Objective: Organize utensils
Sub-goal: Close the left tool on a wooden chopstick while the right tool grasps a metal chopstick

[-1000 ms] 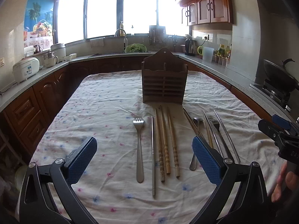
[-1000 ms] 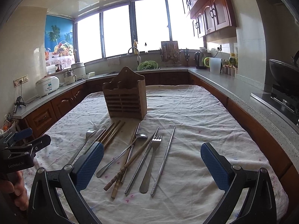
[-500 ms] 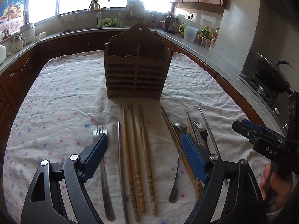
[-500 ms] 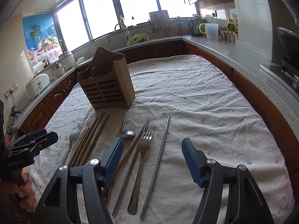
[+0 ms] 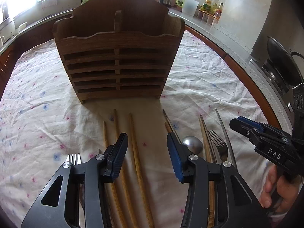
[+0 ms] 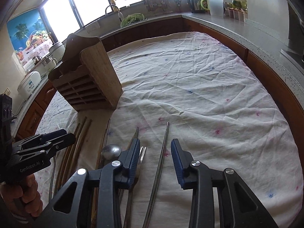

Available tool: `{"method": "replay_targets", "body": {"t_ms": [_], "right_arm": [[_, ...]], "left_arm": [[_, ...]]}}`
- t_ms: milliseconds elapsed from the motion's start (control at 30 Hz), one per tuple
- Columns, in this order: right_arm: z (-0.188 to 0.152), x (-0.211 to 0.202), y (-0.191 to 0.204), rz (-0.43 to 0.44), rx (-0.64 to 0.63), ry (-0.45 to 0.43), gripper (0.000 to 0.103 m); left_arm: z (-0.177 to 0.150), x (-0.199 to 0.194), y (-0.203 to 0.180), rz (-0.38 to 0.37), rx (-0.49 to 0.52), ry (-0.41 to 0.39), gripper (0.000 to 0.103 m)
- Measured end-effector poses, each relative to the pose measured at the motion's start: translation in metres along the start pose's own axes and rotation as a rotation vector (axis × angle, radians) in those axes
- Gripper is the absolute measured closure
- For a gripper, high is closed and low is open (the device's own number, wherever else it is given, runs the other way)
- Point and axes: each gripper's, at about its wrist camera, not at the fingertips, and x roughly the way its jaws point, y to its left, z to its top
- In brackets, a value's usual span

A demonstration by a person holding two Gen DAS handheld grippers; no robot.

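A slatted wooden utensil holder [image 5: 117, 62] stands upright on the cloth, also seen in the right wrist view [image 6: 89, 81]. In front of it lie three wooden chopsticks [image 5: 134, 142], a spoon [image 5: 191, 142], two forks [image 5: 218, 144] [image 5: 73, 157] and metal chopsticks [image 5: 222, 125]. My left gripper [image 5: 146, 134] hovers over the wooden chopsticks; its jaws are closing, one chopstick runs below the gap, nothing pressed. My right gripper [image 6: 155, 140] is closing too, with a metal chopstick [image 6: 165, 140] lying under the gap, untouched. A fork [image 6: 142, 152] and the spoon [image 6: 111, 150] lie beside its left finger.
A flower-print cloth [image 6: 190, 87] covers the table. Counters wrap around it, with a wok [image 5: 281, 60] on the stove at right and a rice cooker [image 6: 28, 83] at left. The other gripper and the person's hand show at each view's edge [image 5: 262, 138] [image 6: 47, 138].
Both grippers came forward and down toward the row of utensils, tilting downward. Both pairs of jaws narrowed from wide open. The holder now fills much more of the left view.
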Motion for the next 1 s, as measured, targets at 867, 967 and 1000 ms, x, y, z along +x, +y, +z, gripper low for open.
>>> {"method": "replay_targets", "body": {"t_ms": [867,967,1000], "right_arm": [[0.015,0.050,0.001,-0.089,-0.085,0.060,0.097],[0.016,0.047,-0.003,-0.034,-0.037,0.069,0.099],[0.016,0.044,-0.003,-0.021,-0.030,0.064,0.099]], "left_arm": [[0.017,0.045,0.006,0.083,0.062,0.075,0.098],[0.018,0.041,0.003,0.058,0.044,0.078,0.098],[0.017,0.037,0.003,0.057,0.045,0.069,0.098]]}}
